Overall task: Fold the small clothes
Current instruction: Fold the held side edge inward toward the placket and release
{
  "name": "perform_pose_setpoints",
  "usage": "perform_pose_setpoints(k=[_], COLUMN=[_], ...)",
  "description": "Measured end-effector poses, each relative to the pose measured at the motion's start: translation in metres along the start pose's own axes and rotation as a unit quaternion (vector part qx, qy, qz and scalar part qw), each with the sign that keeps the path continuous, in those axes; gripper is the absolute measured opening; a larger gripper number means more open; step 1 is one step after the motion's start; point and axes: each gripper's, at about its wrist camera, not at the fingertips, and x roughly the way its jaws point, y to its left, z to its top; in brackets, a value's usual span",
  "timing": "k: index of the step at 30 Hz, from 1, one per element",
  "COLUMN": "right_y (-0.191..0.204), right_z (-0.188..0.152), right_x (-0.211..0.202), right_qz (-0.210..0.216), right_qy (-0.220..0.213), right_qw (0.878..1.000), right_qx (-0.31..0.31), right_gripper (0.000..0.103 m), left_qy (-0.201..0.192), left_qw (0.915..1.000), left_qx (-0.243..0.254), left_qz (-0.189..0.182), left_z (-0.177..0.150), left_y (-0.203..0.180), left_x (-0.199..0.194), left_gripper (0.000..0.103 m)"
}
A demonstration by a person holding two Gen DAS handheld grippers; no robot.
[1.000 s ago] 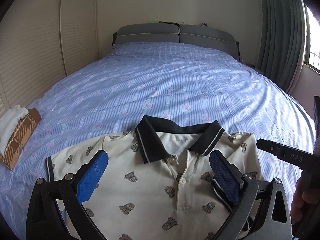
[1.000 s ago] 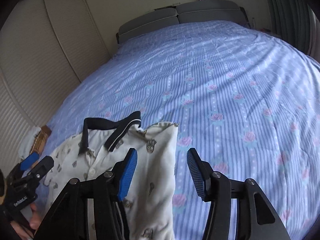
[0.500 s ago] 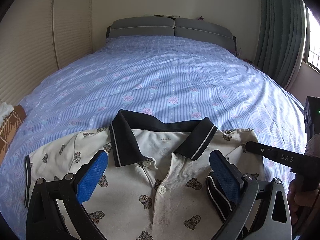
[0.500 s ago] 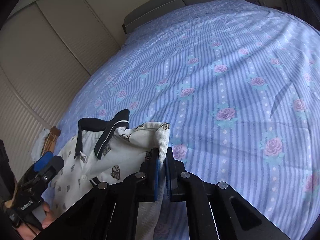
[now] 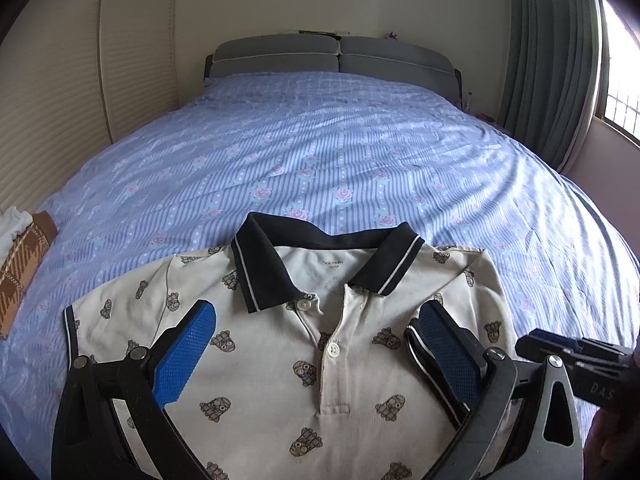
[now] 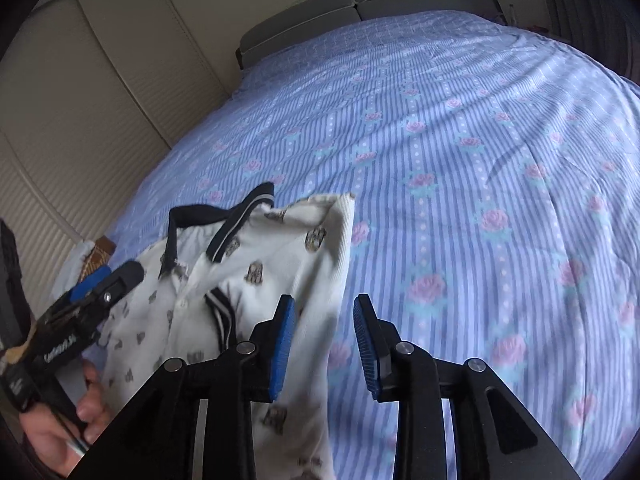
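Left wrist view first: the left hand-held gripper hangs above the chest of a cream polo shirt, its two blue pads spread wide apart with nothing pinched between them. The shirt lies face up on the bed, at the near edge, its dark collar pointing toward the grey headboard. One sleeve spreads flat out to the left; the other, on the right, is folded in over the body, its striped dark cuff showing just beside the right-hand pad. Off at the left edge of the bed sits a folded brown plaid garment. At the far right, the right hand-held gripper pokes into the picture.

Over to the right wrist view: the right hand-held gripper has its jaws opening, blue pads standing apart. The shirt's folded right edge lies below the left-hand pad and partly in the gap; neither pad presses on the cloth. The picture is a little blurred there. To the left, the left hand-held gripper shows over the shirt, and the person's hand grips its handle.
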Motion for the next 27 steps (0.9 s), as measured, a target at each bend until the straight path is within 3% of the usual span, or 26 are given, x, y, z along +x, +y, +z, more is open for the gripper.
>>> perform_pose_setpoints(k=[4, 7, 8, 10, 14, 20, 21, 23, 27], right_y=[0.002, -0.009, -0.010, -0.012, -0.026, -0.017, -0.014, -0.008, 0.012], right_z=[-0.023, -0.030, -0.032, -0.035, -0.042, -0.047, -0.046, -0.044, -0.041], right_x=[-0.003, -0.001, 0.001, 0.001, -0.010, -0.018, -0.020, -0.026, -0.042], right_qz=[-0.015, -0.002, 0.005, 0.019, 0.010, -0.004, -0.009, -0.030, -0.079], right_qy=[0.027, 0.043, 0.046, 0.048, 0.032, 0.014, 0.009, -0.002, -0.029], right_qw=[1.000, 0.999, 0.999, 0.998, 0.997, 0.998, 0.998, 0.998, 0.996], right_qx=[-0.003, 0.021, 0.025, 0.027, 0.063, 0.060, 0.061, 0.055, 0.027], right_gripper=[0.032, 0.032, 0.029, 0.007, 0.006, 0.009, 0.011, 0.028, 0.031], left_qy=[0.005, 0.013, 0.014, 0.014, 0.011, 0.018, 0.017, 0.016, 0.015], left_qw=[0.9999, 0.9999, 0.9999, 0.9999, 0.9999, 0.9998, 0.9998, 0.9999, 0.9998], left_qx=[0.009, 0.004, 0.003, 0.002, 0.001, 0.003, 0.002, 0.001, -0.002], left_qz=[0.000, 0.000, 0.000, 0.003, 0.000, -0.006, -0.007, -0.007, -0.013], left_z=[-0.013, -0.019, -0.020, -0.021, -0.023, -0.026, -0.026, -0.026, -0.025], left_y=[-0.001, 0.000, 0.001, 0.001, 0.001, 0.001, 0.002, 0.003, 0.011], left_x=[-0.009, -0.011, -0.012, -0.015, -0.021, -0.023, -0.024, -0.027, -0.035], left_gripper=[0.103, 0.103, 0.103, 0.103, 0.103, 0.103, 0.103, 0.103, 0.103])
